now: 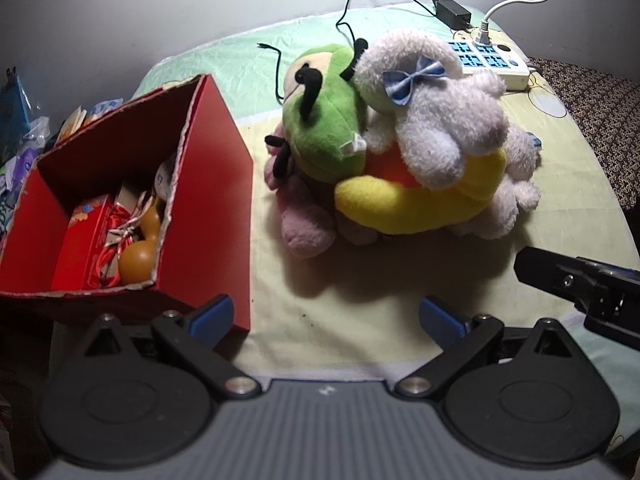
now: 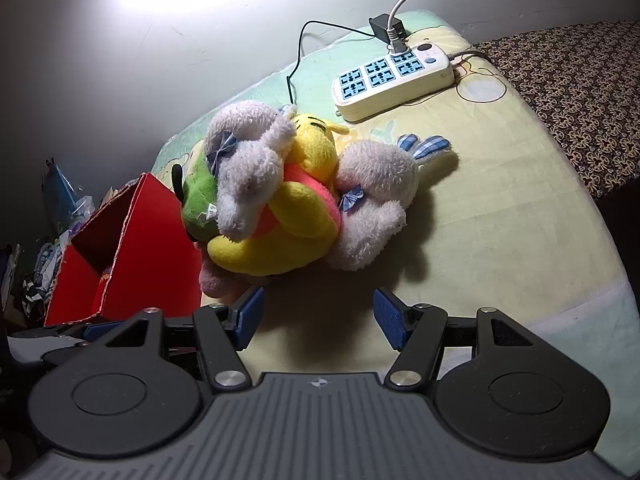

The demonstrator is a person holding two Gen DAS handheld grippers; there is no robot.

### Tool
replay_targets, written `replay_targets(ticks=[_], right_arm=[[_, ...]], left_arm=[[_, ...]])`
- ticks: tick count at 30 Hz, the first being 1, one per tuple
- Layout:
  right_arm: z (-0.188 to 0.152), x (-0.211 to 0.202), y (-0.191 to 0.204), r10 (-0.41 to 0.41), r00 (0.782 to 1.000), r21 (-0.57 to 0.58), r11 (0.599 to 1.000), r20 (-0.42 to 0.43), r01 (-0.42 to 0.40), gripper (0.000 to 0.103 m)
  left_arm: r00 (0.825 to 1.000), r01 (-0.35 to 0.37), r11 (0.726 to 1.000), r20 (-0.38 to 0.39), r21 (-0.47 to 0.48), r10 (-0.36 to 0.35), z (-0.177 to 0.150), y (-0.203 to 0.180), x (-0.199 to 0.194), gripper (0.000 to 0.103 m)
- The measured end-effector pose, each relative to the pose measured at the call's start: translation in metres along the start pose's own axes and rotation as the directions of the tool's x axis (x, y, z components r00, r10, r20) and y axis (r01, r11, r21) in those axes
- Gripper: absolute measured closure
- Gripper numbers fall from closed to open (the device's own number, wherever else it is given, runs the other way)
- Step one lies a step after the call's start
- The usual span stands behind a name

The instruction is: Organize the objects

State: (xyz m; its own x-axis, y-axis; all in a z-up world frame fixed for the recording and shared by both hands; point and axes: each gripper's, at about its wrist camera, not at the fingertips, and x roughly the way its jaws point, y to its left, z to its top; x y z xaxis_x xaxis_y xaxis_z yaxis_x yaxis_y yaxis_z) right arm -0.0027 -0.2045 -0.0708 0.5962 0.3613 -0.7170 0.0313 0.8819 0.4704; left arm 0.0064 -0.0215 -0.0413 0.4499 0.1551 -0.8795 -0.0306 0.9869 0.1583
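The right hand-held gripper (image 2: pixel 319 318) hangs with jaws apart before a plush pile (image 2: pixel 296 196) — red box (image 2: pixel 132 256) just left.

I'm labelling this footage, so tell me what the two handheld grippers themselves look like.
Both look alike. The left gripper has a grey ribbed body, two black round discs, black link arms with silver pivot pins, and jaws faced with blue ridged pads. The right gripper matches, with a small round emblem on its grey body. No cables or sleeves show.
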Motion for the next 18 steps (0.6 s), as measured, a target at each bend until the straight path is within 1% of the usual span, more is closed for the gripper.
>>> replay_targets(ticks=[11,15,18], right_arm=[[0.001,-0.008,-0.005,0.030,0.999,0.027,0.999,0.031,-0.031,0.040],[0.001,-0.012,-0.007,0.031,0.998,0.042,0.999,0.047,-0.033,0.040],[0.002,-0.015,-0.009,0.036,0.998,0.048,0.998,0.059,-0.039,0.040]], left_arm=[[0.999,-0.032,0.999,0.016,0.037,0.032,0.003,-0.006,-0.007,0.003],[0.999,-0.027,0.998,0.021,0.056,0.026,0.004,-0.009,-0.007,0.003],[0.999,-0.006,0.998,0.033,0.062,0.004,0.006,-0.008,-0.009,0.003]])
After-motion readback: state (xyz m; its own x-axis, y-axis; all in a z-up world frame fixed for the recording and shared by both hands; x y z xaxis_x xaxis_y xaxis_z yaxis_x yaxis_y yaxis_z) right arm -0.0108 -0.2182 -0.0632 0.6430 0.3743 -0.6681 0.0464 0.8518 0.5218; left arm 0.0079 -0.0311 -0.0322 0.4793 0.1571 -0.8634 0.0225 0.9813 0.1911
